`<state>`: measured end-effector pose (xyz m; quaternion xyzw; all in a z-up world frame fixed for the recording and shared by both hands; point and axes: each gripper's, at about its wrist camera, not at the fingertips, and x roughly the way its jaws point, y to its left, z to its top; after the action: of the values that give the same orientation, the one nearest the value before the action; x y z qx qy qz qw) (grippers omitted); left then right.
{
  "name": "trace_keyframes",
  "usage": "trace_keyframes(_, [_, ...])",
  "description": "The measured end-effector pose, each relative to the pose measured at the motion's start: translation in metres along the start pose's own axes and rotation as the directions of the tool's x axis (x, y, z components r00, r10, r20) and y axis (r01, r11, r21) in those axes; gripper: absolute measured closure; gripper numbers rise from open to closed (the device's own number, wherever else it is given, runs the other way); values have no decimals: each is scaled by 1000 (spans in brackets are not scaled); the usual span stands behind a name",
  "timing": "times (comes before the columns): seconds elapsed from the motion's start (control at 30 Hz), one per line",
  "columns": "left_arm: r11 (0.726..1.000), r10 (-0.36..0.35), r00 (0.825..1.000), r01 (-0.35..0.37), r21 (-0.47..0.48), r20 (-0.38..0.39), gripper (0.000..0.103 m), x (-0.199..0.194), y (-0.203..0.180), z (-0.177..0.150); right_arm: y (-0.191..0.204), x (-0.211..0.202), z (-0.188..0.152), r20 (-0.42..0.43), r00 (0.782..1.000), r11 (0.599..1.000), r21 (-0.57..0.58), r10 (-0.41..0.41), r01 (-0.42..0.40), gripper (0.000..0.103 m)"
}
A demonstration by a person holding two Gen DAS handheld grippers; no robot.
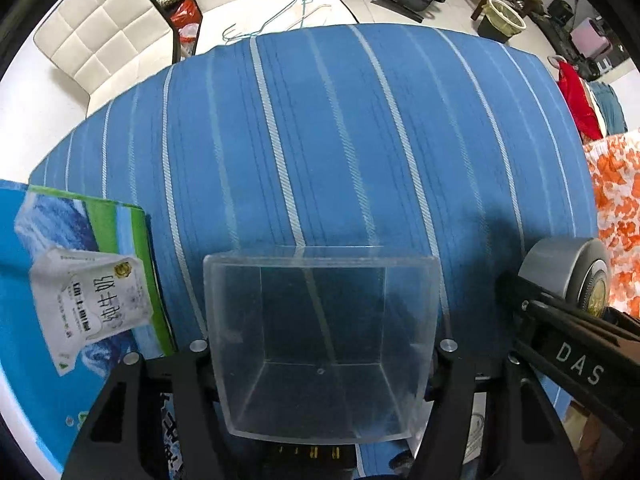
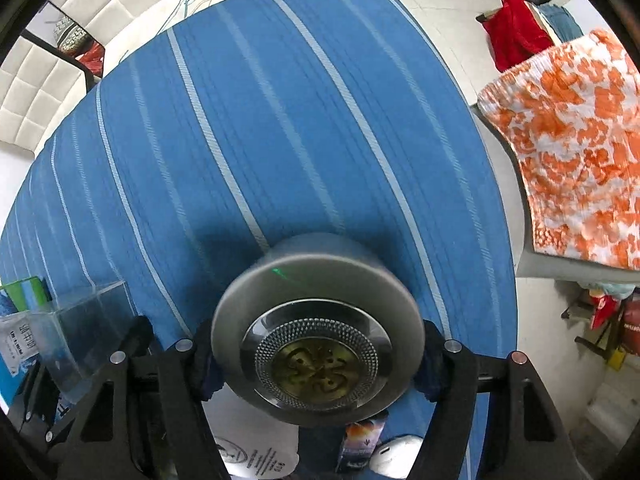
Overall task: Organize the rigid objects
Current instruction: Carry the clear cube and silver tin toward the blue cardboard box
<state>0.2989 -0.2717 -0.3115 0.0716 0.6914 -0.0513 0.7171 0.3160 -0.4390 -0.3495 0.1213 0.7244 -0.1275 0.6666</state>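
Note:
A clear plastic box (image 1: 320, 280), open side toward the camera, sits between the fingers of my left gripper (image 1: 323, 350), which is shut on its two side walls. It hangs over the blue striped tablecloth (image 1: 320, 140). In the right wrist view a round silver tin (image 2: 316, 300) with a patterned gold centre fills the span of my right gripper (image 2: 318, 346), whose pads press on its sides. The same tin (image 1: 560, 268) shows at the right edge of the left wrist view, and the clear box (image 2: 80, 320) shows at the lower left of the right wrist view.
A blue and green milk carton pack (image 1: 60, 280) lies just left of the clear box. Small items, among them a white paper disc (image 2: 256, 460), lie under the tin. An orange and white cloth (image 2: 572, 152) hangs beyond the table's right edge. White padded seats (image 1: 100, 32) stand behind.

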Motion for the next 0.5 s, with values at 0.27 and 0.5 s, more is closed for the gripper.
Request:
trace_keyframes(0.27, [1000, -18, 997, 19, -15, 72, 41, -42, 1, -18, -32, -29, -16, 58, 998, 1000, -22, -15, 17, 30])
trace_keyframes(0.5, [999, -52, 976, 54, -3, 211, 41, -117, 5, -47, -36, -92, -54, 155, 987, 998, -61, 41, -32, 30])
